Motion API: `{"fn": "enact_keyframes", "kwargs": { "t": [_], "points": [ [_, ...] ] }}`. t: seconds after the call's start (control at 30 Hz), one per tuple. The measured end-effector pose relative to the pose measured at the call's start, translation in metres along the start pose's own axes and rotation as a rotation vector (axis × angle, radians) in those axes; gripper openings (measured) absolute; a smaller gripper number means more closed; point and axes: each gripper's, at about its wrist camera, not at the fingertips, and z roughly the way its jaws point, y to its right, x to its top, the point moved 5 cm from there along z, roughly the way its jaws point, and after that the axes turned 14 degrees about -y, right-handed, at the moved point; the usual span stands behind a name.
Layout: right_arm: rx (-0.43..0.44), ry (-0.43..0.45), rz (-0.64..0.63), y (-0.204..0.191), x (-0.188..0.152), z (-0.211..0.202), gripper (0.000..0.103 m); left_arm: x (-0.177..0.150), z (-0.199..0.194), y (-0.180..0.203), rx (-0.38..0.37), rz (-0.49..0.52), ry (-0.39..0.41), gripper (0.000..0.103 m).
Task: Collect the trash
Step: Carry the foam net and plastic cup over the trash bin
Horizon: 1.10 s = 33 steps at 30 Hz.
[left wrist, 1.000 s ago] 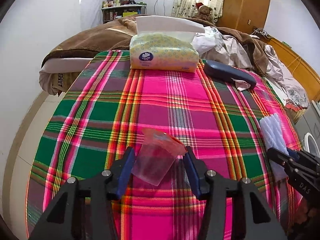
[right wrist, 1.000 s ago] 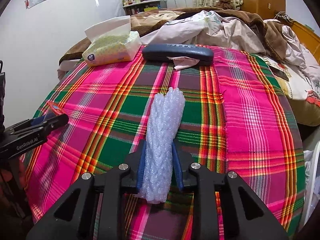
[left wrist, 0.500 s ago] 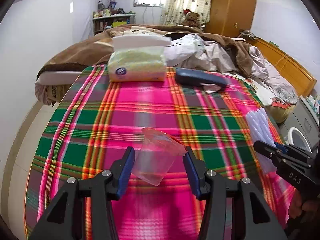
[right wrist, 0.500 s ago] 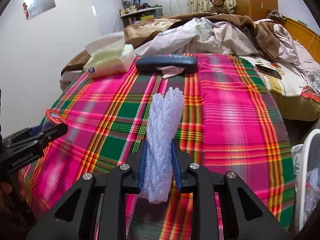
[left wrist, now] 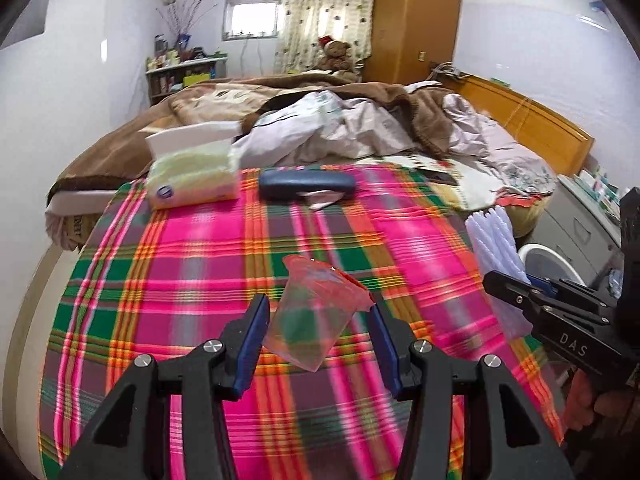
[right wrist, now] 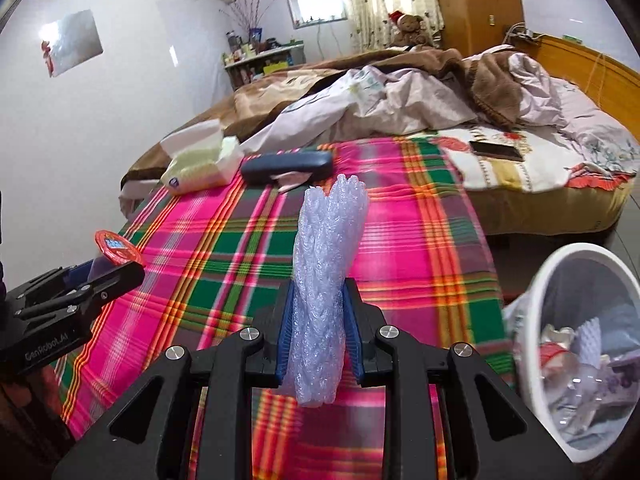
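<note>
My left gripper [left wrist: 316, 340] is shut on a clear plastic cup with a red foil lid [left wrist: 316, 312], held above the plaid blanket [left wrist: 200, 264]. The cup's red lid [right wrist: 118, 249] also shows in the right wrist view at the left gripper's tip [right wrist: 104, 276]. My right gripper [right wrist: 318, 340] is shut on a roll of white bubble wrap [right wrist: 326, 264], lifted above the blanket; the roll also shows in the left wrist view [left wrist: 494, 248]. A white trash bin [right wrist: 536, 320] holding several scraps stands low on the right.
A tissue pack [left wrist: 192, 176] and a dark blue case [left wrist: 306, 185] with a crumpled paper scrap [left wrist: 322, 202] lie at the blanket's far end. Rumpled bedding [left wrist: 340, 120] lies behind. A phone [right wrist: 496, 151] lies on the bed at right.
Both grippers have lifted and swung right with their loads. The trash bin has come into the right wrist view. The grips are unchanged.
</note>
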Motion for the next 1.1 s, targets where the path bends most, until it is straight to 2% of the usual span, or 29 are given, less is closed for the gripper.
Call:
{"fn": "enact_keyframes", "kwargs": {
  "t": [0.17,0.63,1.1],
  "points": [
    [-0.018,0.044,0.038,0.032,-0.005,-0.024,0.024,0.003,-0.004,0.042,-0.036,0.058,0.017,0.052],
    [-0.102,0.098,0.146,0.115,-0.022,-0.063,0.024,0.012,-0.002,0.162,-0.125,0.215,0.035,0.052],
    [-0.201,0.088,0.274,0.197,-0.039,-0.08,0.024,0.011,0.027,0.267,-0.242,0.334,-0.036,0.052]
  ]
}}
